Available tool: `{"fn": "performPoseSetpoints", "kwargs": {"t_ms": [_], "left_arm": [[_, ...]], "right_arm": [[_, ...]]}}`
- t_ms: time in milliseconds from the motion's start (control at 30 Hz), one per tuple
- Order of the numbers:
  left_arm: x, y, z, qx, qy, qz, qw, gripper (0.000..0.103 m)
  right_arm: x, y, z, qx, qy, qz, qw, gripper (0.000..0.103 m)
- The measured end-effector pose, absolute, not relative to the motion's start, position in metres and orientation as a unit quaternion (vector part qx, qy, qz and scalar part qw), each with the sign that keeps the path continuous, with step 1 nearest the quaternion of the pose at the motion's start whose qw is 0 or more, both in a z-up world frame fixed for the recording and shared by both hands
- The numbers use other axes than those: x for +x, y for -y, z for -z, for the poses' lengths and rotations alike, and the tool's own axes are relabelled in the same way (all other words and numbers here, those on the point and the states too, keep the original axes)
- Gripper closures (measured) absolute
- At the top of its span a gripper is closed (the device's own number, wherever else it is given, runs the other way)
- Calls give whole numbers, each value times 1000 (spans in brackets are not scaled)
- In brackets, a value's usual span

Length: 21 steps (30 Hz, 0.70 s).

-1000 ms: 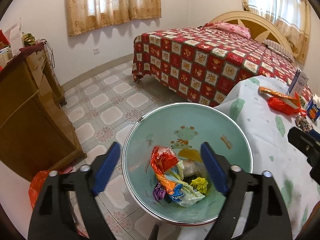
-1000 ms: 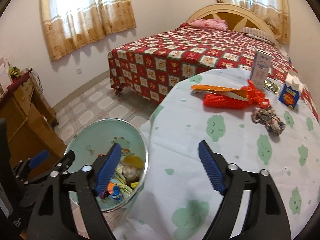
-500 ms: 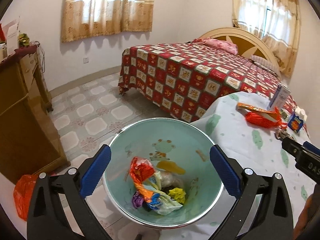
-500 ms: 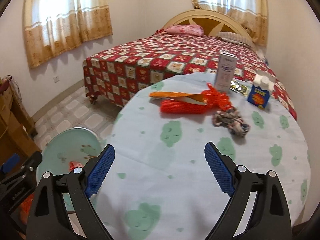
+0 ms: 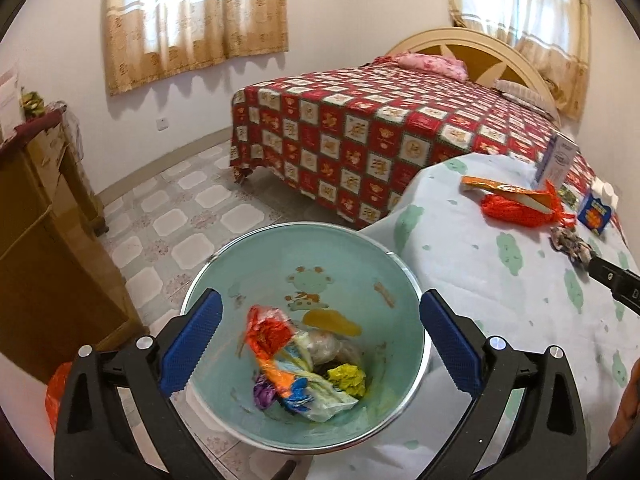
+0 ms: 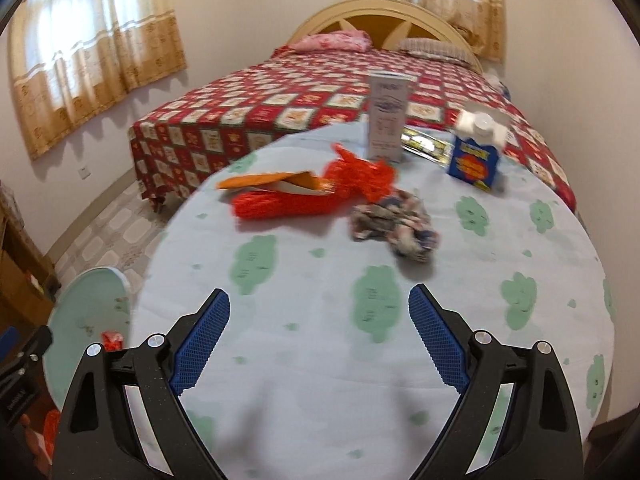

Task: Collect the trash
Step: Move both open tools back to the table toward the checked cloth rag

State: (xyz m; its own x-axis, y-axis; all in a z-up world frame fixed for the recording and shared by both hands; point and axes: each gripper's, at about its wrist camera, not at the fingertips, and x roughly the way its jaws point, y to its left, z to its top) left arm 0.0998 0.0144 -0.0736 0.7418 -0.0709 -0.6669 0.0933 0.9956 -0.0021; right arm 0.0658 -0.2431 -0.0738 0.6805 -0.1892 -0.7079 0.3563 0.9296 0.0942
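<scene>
Teal bin (image 5: 312,264) holds crumpled wrappers (image 5: 296,364); left tongs (image 5: 320,344), right tongs (image 6: 320,340) agape, empty.

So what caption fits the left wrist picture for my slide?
Open left gripper hovering over the mint-green round bin holding colourful crumpled wrappers.

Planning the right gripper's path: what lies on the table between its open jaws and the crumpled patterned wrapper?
Only bare tablecloth: the right wrist view shows nothing between the right gripper and the crumpled wrapper.
</scene>
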Motion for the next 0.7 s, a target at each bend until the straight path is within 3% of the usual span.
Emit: {"fn": "performPoseSetpoints", "kwargs": {"t_ms": [233,367,633,700], "left_arm": [[107,26,75,38,-364,88,927,6],[113,45,78,50,-371,103,922,6],[131,67,80,68,-378,113,917,7],[136,72,78,75,-377,114,916,7]], "right_arm": [[57,305,85,164,-379,187,891,16],[61,334,89,174,-383,187,888,22],[122,346,99,142,-408,146,890,22],[134,345,104,129,-415,149,888,28]]}}
